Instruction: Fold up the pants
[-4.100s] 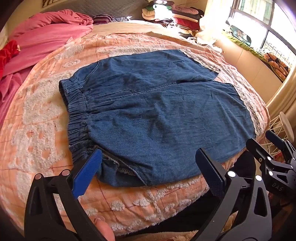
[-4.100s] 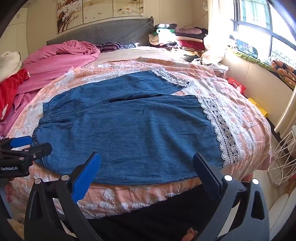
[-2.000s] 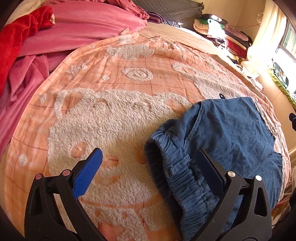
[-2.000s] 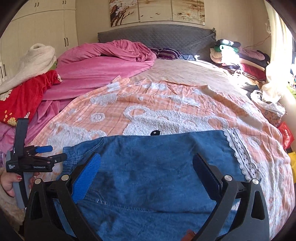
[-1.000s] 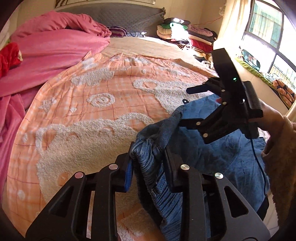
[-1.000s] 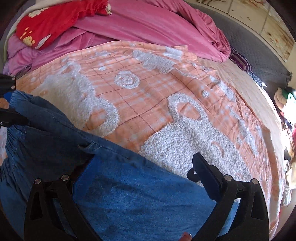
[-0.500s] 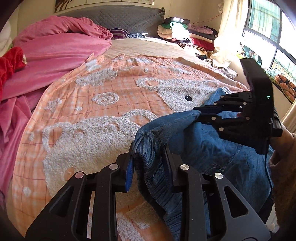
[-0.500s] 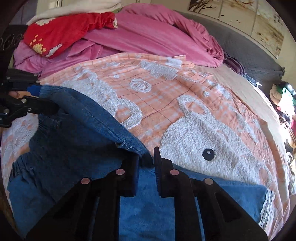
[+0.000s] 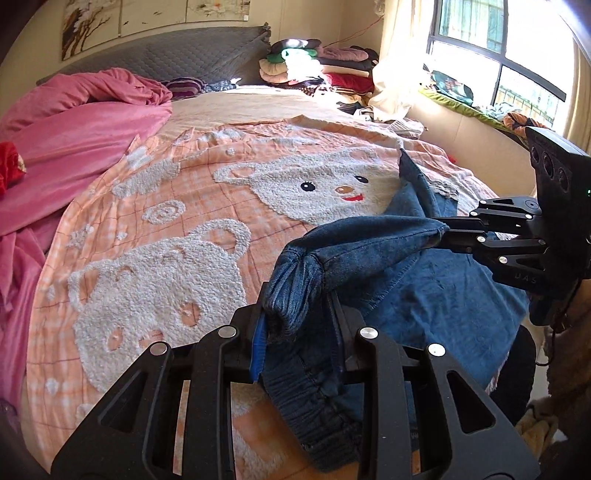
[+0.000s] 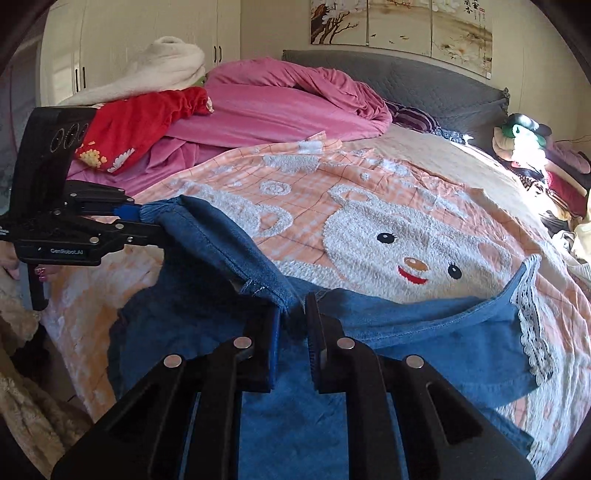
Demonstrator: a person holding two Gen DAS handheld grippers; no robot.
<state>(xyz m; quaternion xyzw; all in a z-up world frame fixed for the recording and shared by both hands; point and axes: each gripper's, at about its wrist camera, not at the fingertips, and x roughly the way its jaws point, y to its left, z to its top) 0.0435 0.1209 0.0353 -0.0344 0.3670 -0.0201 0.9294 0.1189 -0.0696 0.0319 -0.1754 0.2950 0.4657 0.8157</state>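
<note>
Pants lie crosswise, lace hem right, waistband apparently left.

White lettering "GenRobot.AI" stands on the black side plate of the left gripper, at the left edge of the right wrist view. On the right gripper, at the right of the left wrist view, faint embossed letters read roughly "UAS"; the first letter is uncertain. The calligraphy on the wall painting above the headboard is too small to read.
</note>
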